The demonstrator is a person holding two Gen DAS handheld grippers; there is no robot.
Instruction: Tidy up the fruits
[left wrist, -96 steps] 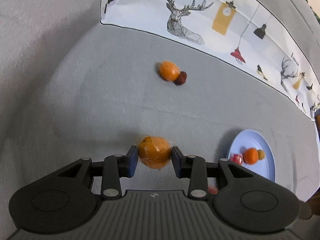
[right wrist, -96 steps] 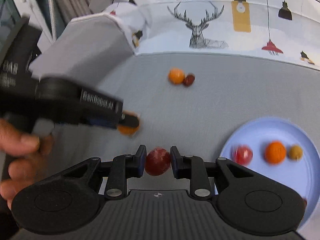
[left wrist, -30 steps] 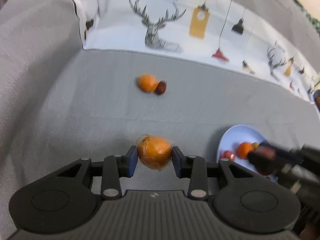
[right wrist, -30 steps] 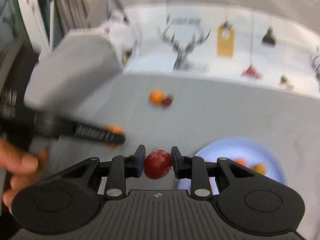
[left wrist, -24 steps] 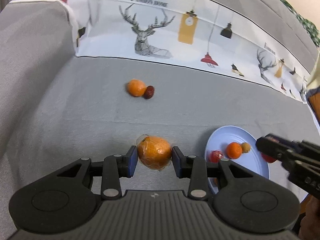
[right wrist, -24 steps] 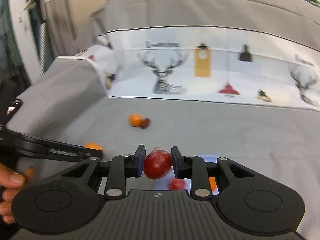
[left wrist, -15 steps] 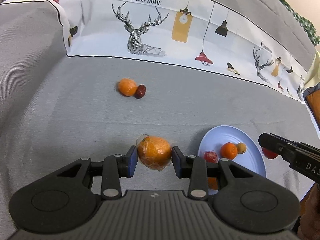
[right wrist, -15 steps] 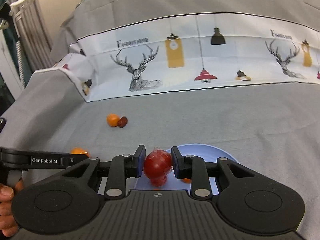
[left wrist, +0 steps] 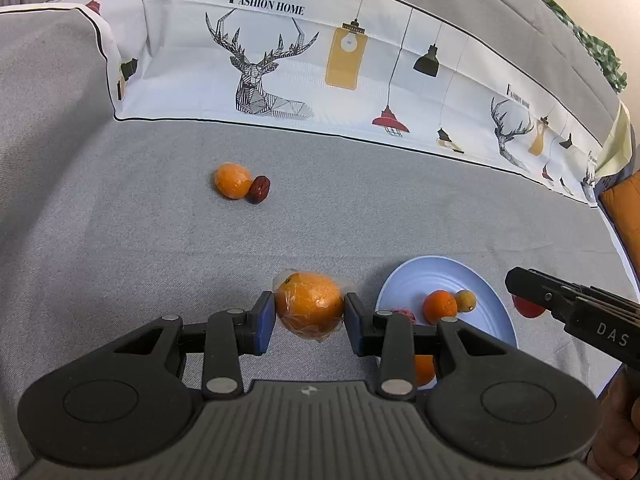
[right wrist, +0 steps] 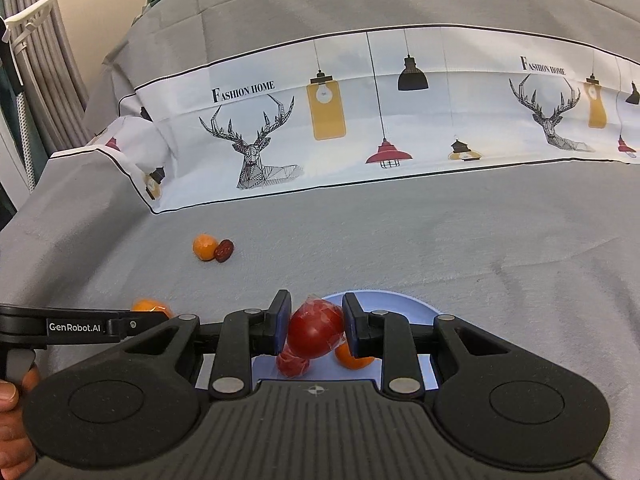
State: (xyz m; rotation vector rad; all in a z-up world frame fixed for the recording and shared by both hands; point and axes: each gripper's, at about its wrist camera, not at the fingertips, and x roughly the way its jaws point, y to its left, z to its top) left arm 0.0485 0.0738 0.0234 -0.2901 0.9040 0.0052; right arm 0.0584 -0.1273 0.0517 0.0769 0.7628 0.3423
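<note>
My left gripper (left wrist: 310,316) is shut on a plastic-wrapped orange (left wrist: 310,308) and holds it above the grey cloth, left of the blue plate (left wrist: 492,316). My right gripper (right wrist: 314,330) is shut on a wrapped red fruit (right wrist: 316,332) and holds it over the blue plate (right wrist: 400,300). The plate holds a small orange (left wrist: 440,306), a yellowish fruit (left wrist: 466,300) and a red fruit (left wrist: 404,314). A loose orange (left wrist: 232,180) and a dark red date (left wrist: 260,189) touch each other on the cloth further back.
The grey cloth (left wrist: 120,240) covers the surface, with a white printed band (left wrist: 280,60) rising behind it. An orange cushion (left wrist: 624,208) is at the far right. Grey curtains (right wrist: 36,60) hang at the left in the right wrist view.
My right gripper has carried the red fruit rightward until it hangs over the blue plate. My left gripper has lifted with the orange and shifted towards the plate.
</note>
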